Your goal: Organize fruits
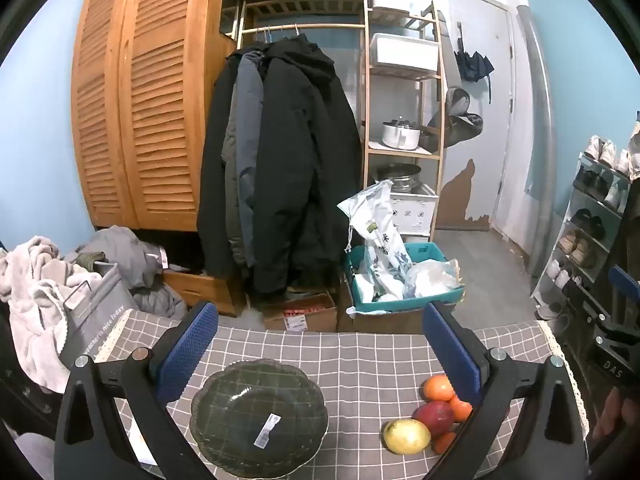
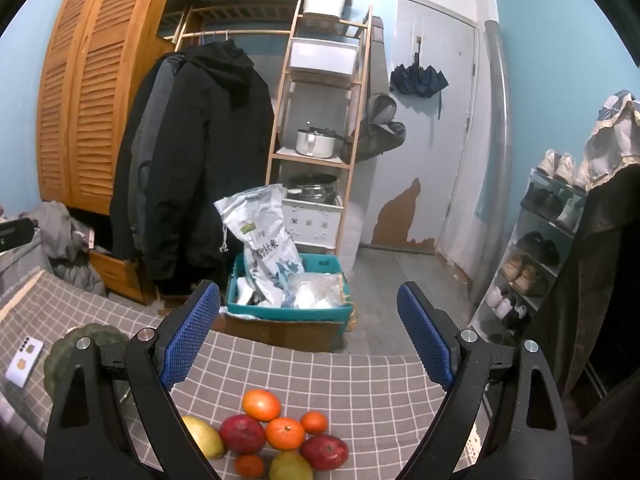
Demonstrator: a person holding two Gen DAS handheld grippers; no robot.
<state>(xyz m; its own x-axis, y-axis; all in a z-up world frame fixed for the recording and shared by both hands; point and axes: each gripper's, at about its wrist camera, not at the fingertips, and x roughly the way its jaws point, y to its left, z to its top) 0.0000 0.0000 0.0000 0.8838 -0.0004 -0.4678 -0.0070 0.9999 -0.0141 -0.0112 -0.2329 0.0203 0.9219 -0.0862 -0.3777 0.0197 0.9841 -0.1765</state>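
On the grey checked tablecloth (image 1: pixel 360 360), the dark green scalloped glass plate (image 1: pixel 258 416) sits empty at left, likely waiting for the heap of oranges, red apples and yellow-green pears (image 2: pixel 276 436) clustered to its right. The left gripper (image 1: pixel 320 340) and right gripper (image 2: pixel 308 332) both hang wide open, holding nothing. Only the right wrist view shows the whole heap and a white phone (image 2: pixel 24 362) at far left; the left view alone shows the plate's sticker.

On the table (image 1: pixel 360 356) the plate (image 1: pixel 258 410) sits left of the heap of fruit (image 2: pixel 276 436). A phone (image 2: pixel 24 360) lies left of the plate. Beyond the table's far edge a crate (image 2: pixel 288 284) rests on a cardboard box (image 2: pixel 280 332), coats (image 1: pixel 276 160) hanging behind it to the left.
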